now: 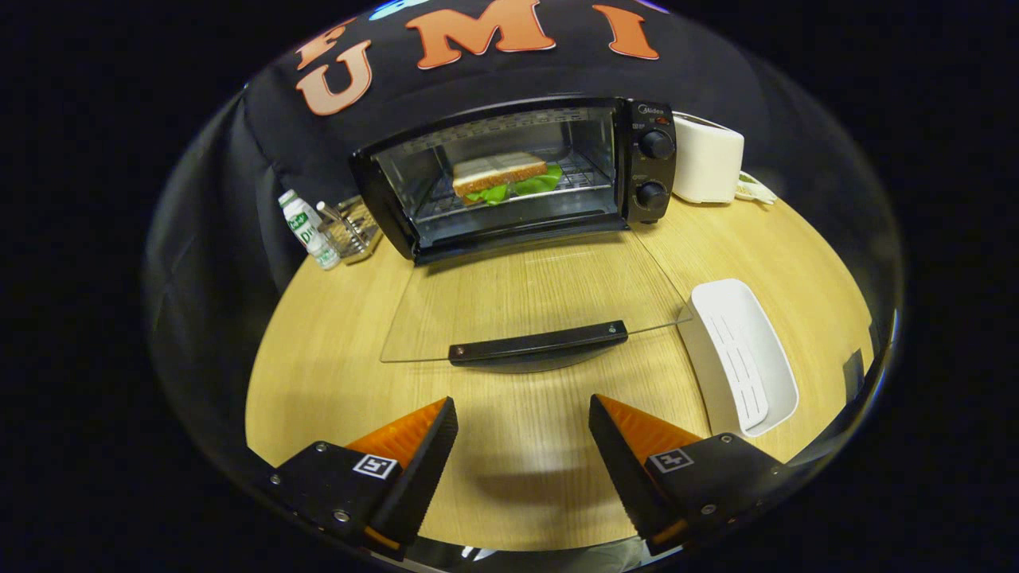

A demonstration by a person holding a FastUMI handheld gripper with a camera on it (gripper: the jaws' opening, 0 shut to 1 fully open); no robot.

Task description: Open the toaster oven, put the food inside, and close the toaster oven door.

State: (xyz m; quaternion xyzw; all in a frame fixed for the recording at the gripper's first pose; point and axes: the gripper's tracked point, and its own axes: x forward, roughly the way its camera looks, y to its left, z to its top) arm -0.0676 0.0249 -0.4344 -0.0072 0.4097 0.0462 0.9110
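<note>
At the tabletop's (334, 382) far left edge a small bottle (307, 229) is standing beside a metal rack (350, 229), both just left of the toaster oven (509, 179). The toaster oven is sitting along the far edge with its glass door (525, 298) lying fully open and flat toward the near edge, its dark handle (538, 344) just ahead of the tongs (523, 430). The sandwich (503, 177) is already resting on the wire shelf inside, so only the closing appears to be left. The tongs are hovering apart over the near edge, holding nothing. Right of the door a white tray (744, 358) is lying near the right edge, and a white toaster (707, 159) is standing at the far right, touching or just beside the oven's knob panel.

The risk is probably in lifting the door: catching the handle off-centre could let it slip and drop back, and a hard push could be shoving the whole oven backward or jolting the sandwich on its shelf.
</note>
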